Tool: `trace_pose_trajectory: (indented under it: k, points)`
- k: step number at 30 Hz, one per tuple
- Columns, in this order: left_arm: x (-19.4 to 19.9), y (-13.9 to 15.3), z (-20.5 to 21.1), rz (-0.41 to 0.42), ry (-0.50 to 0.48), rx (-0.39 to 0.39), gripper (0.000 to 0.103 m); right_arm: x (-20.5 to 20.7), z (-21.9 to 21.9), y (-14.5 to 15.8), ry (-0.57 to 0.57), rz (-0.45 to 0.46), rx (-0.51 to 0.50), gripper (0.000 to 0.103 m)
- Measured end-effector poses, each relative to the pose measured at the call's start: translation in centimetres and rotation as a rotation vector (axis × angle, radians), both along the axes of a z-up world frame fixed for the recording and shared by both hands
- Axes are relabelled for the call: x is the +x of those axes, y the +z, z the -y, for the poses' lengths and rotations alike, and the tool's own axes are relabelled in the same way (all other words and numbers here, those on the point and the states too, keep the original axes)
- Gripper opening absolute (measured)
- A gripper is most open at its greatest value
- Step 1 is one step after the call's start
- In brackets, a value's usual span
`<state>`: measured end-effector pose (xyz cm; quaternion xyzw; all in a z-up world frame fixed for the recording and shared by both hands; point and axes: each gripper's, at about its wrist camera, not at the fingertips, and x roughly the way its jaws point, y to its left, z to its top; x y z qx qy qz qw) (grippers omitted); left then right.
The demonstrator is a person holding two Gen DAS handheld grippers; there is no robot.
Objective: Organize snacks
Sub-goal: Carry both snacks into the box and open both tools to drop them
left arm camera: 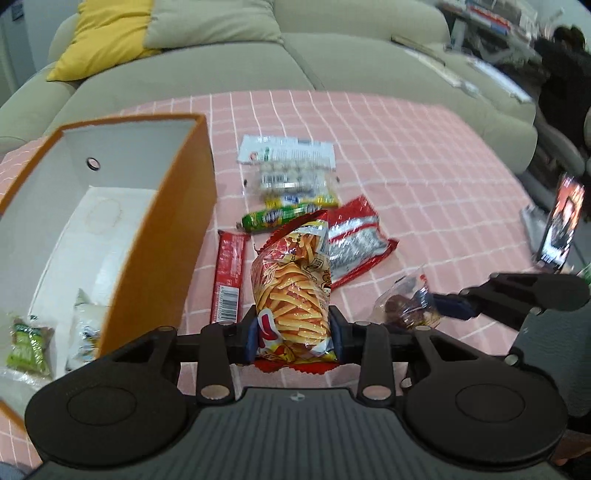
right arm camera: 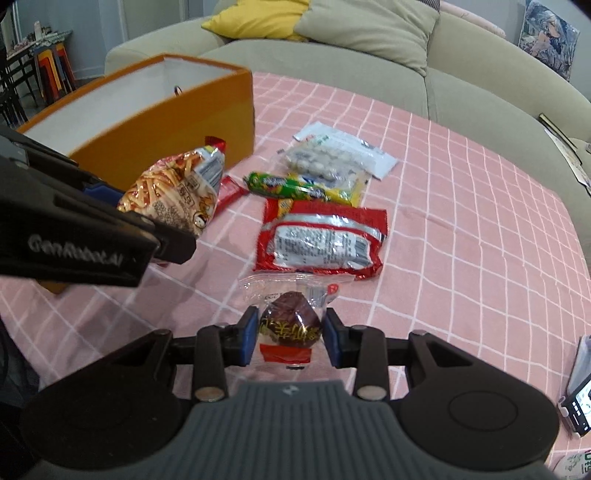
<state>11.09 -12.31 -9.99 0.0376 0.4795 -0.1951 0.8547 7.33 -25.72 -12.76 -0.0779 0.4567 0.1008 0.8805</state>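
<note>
"GenRobot.AI" on left gripper (right arm camera: 110,206)

A pink checked tablecloth (left arm camera: 424,155) covers the table. Behind it, at twelve o'clock, stands a beige sofa (left arm camera: 229,70) with a yellow cushion (left arm camera: 107,33) and a beige cushion (left arm camera: 210,22). A lit phone (left arm camera: 561,221) stands propped at three o'clock.

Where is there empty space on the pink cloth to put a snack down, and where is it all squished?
Bare pink tablecloth stretches right of the red packet, toward the sofa, and near the camera left of the right tongs. It is crowded between the orange box and the red packet, where the green roll, white bag and red bar lie close together.
</note>
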Motion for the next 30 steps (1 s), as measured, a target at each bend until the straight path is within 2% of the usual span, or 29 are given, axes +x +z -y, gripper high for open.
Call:
trace_pose_trajectory:
  k: [10, 16, 23, 30]
  points:
    - [-2.1, 5.1, -3.3, 0.060, 0.059, -0.075, 0.041, -1.4, -2.9, 5.8, 0.074, 0.133, 0.058, 0.034]
    - [-2.2, 7.4, -6.2, 0.102, 0.115, -0.084, 0.041, -1.3, -5.1, 8.6, 0.140, 0.189, 0.096, 0.034]
    - [-1.1, 9.3, -10.2, 0.135, 0.179, -0.069, 0.041, 0.2, -8.5, 11.1, 0.256, 0.214, 0.128, 0.034]
    - [0.7, 9.8, -13.9, 0.106, 0.215, -0.050, 0.041, 3.7, -12.6, 12.4, 0.400, 0.191, 0.123, 0.034]
